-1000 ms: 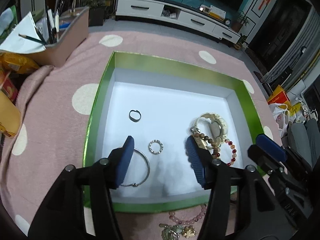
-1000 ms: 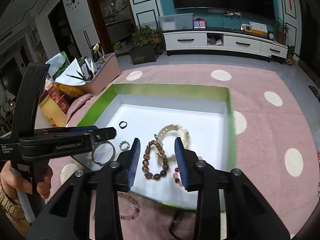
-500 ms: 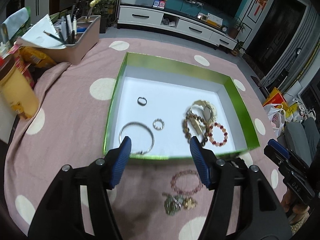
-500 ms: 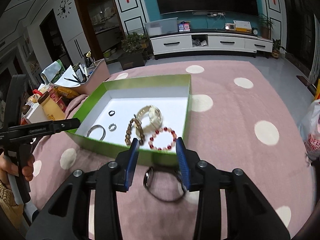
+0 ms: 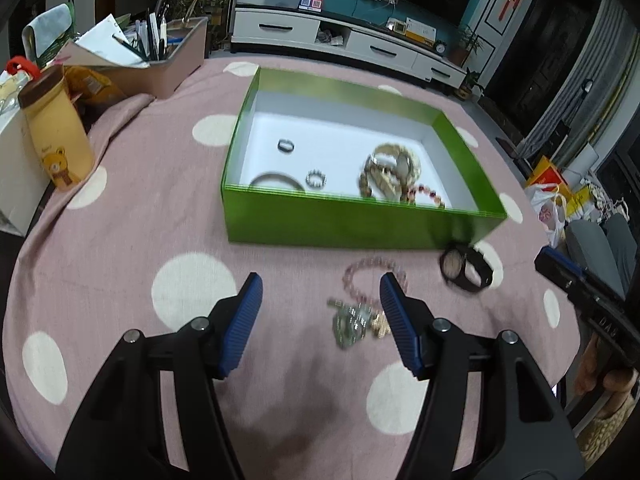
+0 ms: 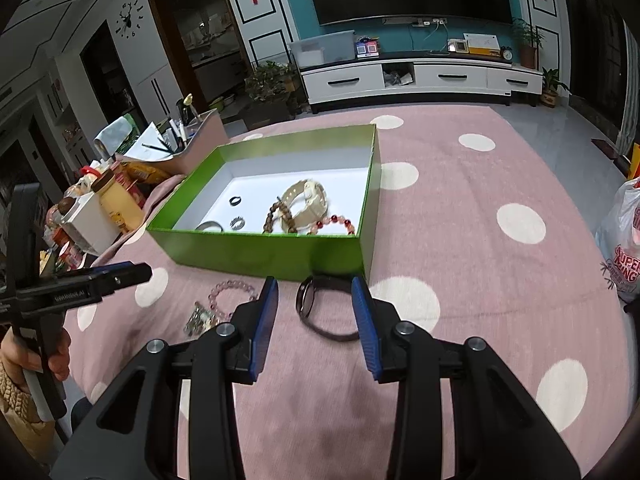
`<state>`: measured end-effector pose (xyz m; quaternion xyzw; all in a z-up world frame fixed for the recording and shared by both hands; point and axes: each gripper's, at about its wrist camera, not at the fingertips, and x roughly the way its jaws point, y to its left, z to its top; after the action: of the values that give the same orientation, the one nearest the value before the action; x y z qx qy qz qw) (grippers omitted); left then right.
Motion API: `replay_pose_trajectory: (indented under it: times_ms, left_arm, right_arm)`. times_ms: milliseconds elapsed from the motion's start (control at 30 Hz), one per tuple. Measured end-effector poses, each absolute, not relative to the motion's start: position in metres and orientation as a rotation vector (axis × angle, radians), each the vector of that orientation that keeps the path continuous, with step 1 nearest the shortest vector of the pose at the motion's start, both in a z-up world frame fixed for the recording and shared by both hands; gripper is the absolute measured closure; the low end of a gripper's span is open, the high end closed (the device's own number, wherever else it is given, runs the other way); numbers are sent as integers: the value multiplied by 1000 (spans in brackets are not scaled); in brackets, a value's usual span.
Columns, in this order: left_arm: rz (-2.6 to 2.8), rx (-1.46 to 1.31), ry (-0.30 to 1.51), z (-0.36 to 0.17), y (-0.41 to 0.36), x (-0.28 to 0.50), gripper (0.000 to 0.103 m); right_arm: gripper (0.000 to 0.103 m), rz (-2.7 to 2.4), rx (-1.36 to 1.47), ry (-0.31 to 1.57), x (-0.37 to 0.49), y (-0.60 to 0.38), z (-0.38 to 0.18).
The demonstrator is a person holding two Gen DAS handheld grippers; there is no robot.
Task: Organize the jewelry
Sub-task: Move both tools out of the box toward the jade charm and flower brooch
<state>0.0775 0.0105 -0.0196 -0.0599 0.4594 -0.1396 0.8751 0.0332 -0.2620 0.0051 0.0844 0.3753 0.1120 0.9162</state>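
A green box with a white floor holds a dark ring, a beaded ring, a silver bangle, a cream watch, a brown bead bracelet and a red bead bracelet. On the pink cloth in front of it lie a pink bead bracelet, a metal brooch and a black watch. My left gripper is open and empty, just left of the brooch. My right gripper is open and empty over the black watch.
A pink dotted cloth covers the table. A yellow bear bottle and a pink pen tray stand at the left. A plastic shopping bag lies at the right edge.
Both grippers have drawn back from above the box toward the table's near side. The jewelry on the cloth has come fully into view. Both stay open and empty.
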Motion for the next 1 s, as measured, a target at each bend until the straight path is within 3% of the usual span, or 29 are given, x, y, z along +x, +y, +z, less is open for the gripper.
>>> replay_pose_trajectory:
  times_ms: [1000]
  left_arm:
    - [-270, -106, 991, -64, 15, 33, 41]
  right_arm:
    - [65, 372, 74, 884, 11, -187, -47]
